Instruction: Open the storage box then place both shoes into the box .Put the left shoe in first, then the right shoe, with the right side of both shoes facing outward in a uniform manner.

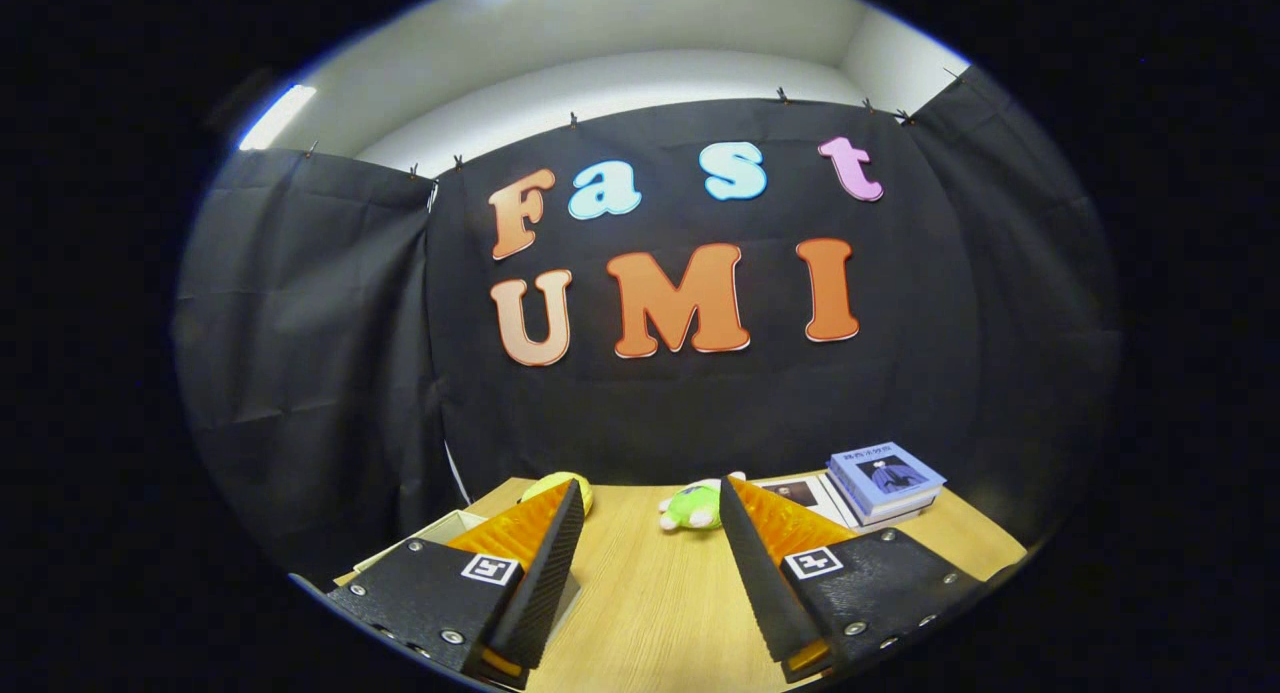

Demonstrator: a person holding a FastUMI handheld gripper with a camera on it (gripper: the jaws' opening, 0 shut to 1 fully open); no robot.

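While your gripper point(650, 548) hangs level above the wooden table point(650, 613), its fingers stand well apart with nothing but bare tabletop between them. Step in hand, as I judge it: the very start, before any opening of the storage box. No shoes lie on the stretch of table ahead. A pale, box-like edge point(430, 533) sits just beside the left finger, low and mostly hidden; it may be the storage box, but you cannot tell from here. Beyond the fingertips: a green plush toy point(692, 508) between them at the far edge of the table, a yellow-green rounded thing point(548, 485) behind the left fingertip, and a stack of books point(885, 481) beyond the right finger, with a flat white sheet or booklet point(800, 493) beside it. Next move, by my reckoning: tip the gripper down and toward the left to bring the box and shoes into sight, then find the lid or flap edge before closing on anything. Writing: the top book carries a line of title print, too small to read. Each finger's mount bears a square black-and-white marker, no words.
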